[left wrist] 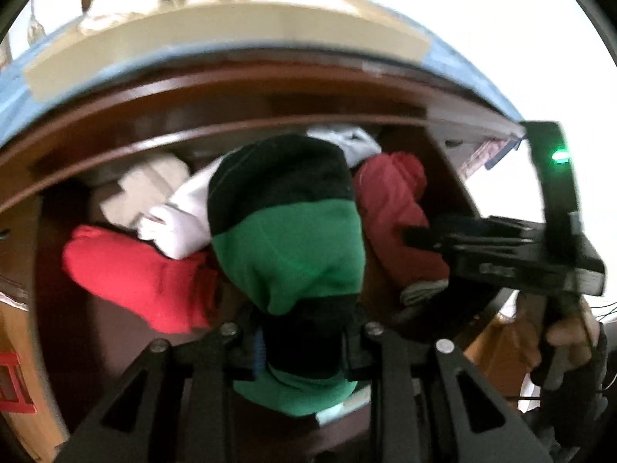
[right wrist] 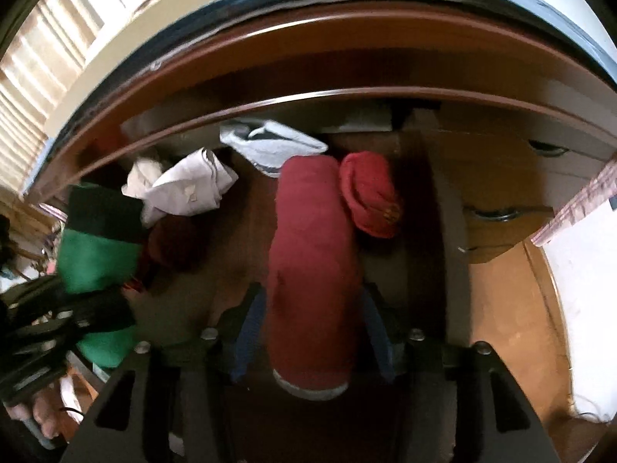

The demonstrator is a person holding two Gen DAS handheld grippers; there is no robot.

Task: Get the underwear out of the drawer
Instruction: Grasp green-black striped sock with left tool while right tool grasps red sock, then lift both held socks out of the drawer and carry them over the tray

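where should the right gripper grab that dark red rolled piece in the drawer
Grip the dark red roll across its narrow width near the close end, coming from above. It lies lengthwise between the right gripper fingers, which already straddle it without pressing.

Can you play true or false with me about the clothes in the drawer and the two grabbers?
1. The left gripper pinches a green and black garment. True.
2. The dark red roll lies between the right gripper's fingers. True.
3. The drawer is closed. False: it stands open with clothes inside.
4. Every piece of clothing is green. False: there are red and white pieces too.
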